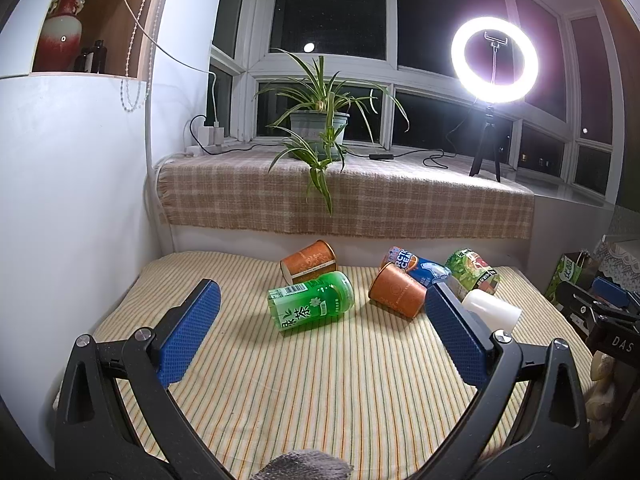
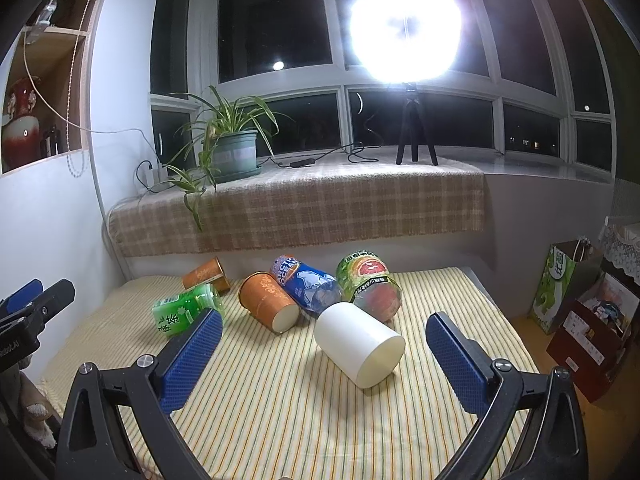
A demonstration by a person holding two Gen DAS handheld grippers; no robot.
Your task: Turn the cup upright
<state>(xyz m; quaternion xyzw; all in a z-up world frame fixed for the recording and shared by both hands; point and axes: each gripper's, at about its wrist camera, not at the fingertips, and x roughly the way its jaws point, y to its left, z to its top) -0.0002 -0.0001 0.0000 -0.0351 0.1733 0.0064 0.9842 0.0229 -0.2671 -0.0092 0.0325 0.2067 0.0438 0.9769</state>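
Observation:
Several cups lie on their sides on a striped cloth (image 1: 320, 380). A green tea cup (image 1: 310, 306) lies just ahead of my open, empty left gripper (image 1: 320, 320), with two orange cups (image 1: 308, 261) (image 1: 398, 290) behind and to its right. A white cup (image 2: 358, 344) lies on its side between the fingers of my open, empty right gripper (image 2: 324, 336); it also shows in the left wrist view (image 1: 492, 308). A blue cup (image 2: 306, 284) and a green-red cup (image 2: 368, 280) lie behind it.
A ledge with a checked cloth (image 1: 344, 196) runs behind the striped surface, holding a potted plant (image 1: 320, 124) and a ring light on a tripod (image 1: 494, 60). A white wall (image 1: 80, 160) stands at the left. Bags and boxes (image 2: 580, 320) stand on the floor at the right.

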